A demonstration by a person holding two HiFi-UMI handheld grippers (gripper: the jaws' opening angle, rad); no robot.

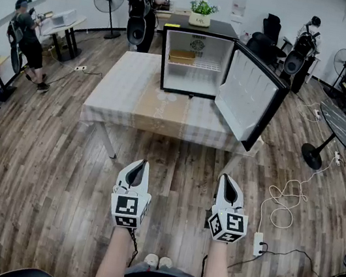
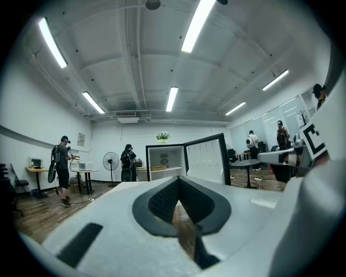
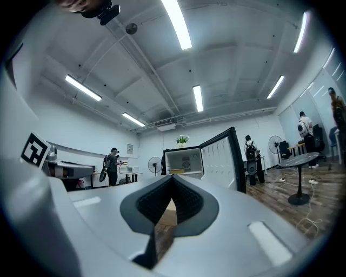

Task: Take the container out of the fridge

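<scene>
**A:** How do the fingers stand?

**B:** On the left gripper [image 2: 178, 177] the fingers are pressed together at the tips, with nothing between them. The right gripper [image 3: 172, 176] is the same: tips meeting, empty.

**A:** Are they touching anything?

**B:** No. Both are held out side by side above the wooden floor [image 1: 53, 180], in front of the person and well short of the bench [image 1: 126, 103].

**A:** And the container?

**B:** The container [image 1: 181, 56] is inside the fridge [image 1: 163, 60]. It is a low, tan, box-like thing lying on the upper wire shelf [image 1: 206, 65], toward the left wall. It is well apart from both grippers.

**A:** What about the fridge itself?

**B:** It is black outside and white inside, and it stands at the far side of the bench. Its door [image 1: 250, 95] is swung wide open to the right, and the door's lower corner reaches past the near edge of the bench. A potted plant [image 1: 201, 12] shows just above the fridge's top.
</scene>
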